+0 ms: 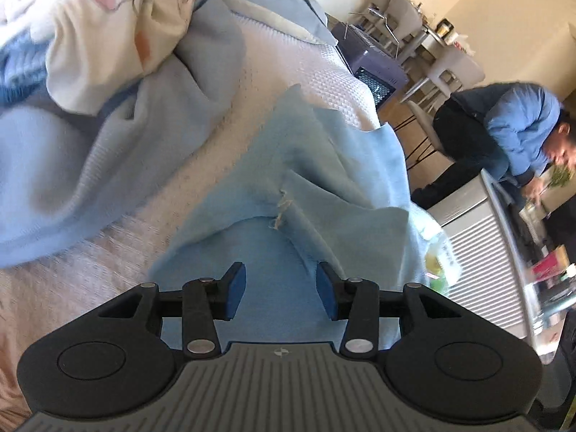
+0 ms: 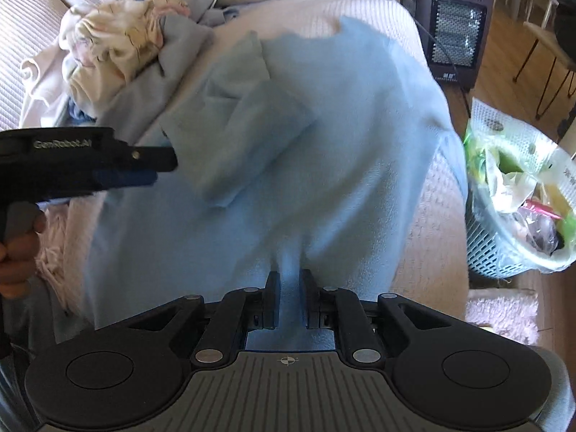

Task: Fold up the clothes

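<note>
1 light blue garment [image 2: 324,136] lies spread across the pinkish textured bed cover [image 2: 428,223], and everything else can be placed against it. 1 sleeve [image 2: 230,136] is folded inward over the garment's body, lying crosswise on the side nearer the clothes pile. 1 frayed bit of thread [image 1: 282,208] sits on a seam where 2 flaps of the fabric meet.

2 grippers are at work. The left gripper [image 1: 280,288] hangs over the garment's near part with its 2 blue-padded fingers [image 1: 235,289] spread apart; only flat blue cloth shows between them and the pads press on nothing, so it is released. In the right wrist view this same gripper comes in from the side beside the folded sleeve, and 1 hand [image 2: 16,255] grips its handle. The right gripper [image 2: 289,298] sits at the garment's near edge with its 2 fingers drawn close together, and a narrow ridge of the blue fabric stands up in the gap; it looks pinched there, grasping the garment.

Beyond the garment, on the far part of the bed, is 1 pile of clothes [image 2: 118,57]: cream, grey-blue and darker blue pieces tumbled together; their exact count cannot be told. Off the bed's edge past the garment stand 1 dark heater [image 2: 453,25] and 1 white mesh basket [image 2: 511,194] lined with a plastic bag of rubbish. 1 person in a blue top [image 1: 518,129] bends over farther back in the room.
</note>
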